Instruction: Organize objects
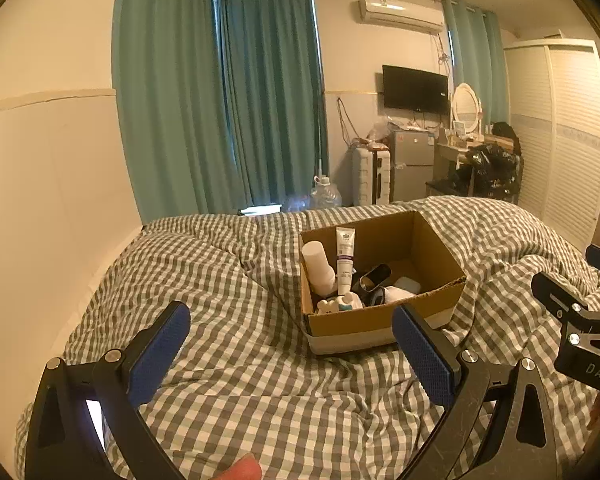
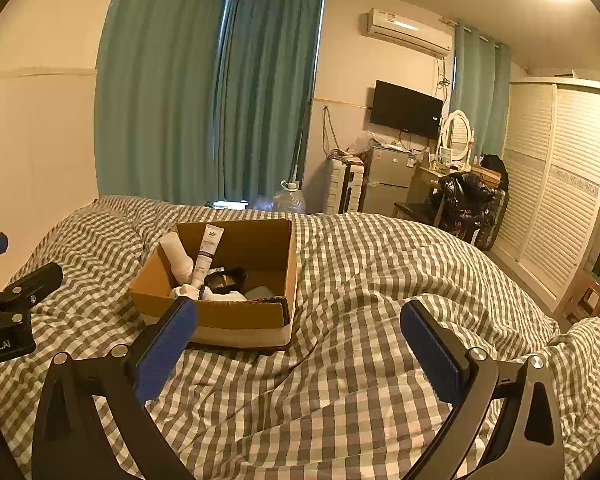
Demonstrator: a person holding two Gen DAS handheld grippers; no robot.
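An open cardboard box (image 1: 440, 252) (image 2: 268, 256) sits on a grey-and-white checked bedspread (image 1: 236, 352) (image 2: 372, 320). Inside lean a white tube (image 1: 345, 258) (image 2: 208, 254) and a white bottle (image 1: 319, 266) (image 2: 177, 258), with a dark shiny object (image 1: 375, 276) and small white items beside them. My left gripper (image 1: 292, 340) hovers open in front of the box, nothing between its blue pads. My right gripper (image 2: 300, 340) also stands open and empty, just right of the box's near corner. Each gripper shows at the edge of the other's view.
Teal curtains (image 1: 220, 100) hang behind the bed. Beyond its far edge stand a water jug (image 1: 325, 196), a small fridge (image 1: 410, 164), a wall TV (image 1: 415, 88), a dressing table with an oval mirror (image 1: 466, 106) and a white louvred wardrobe (image 1: 560, 132). A wall runs along the bed's left.
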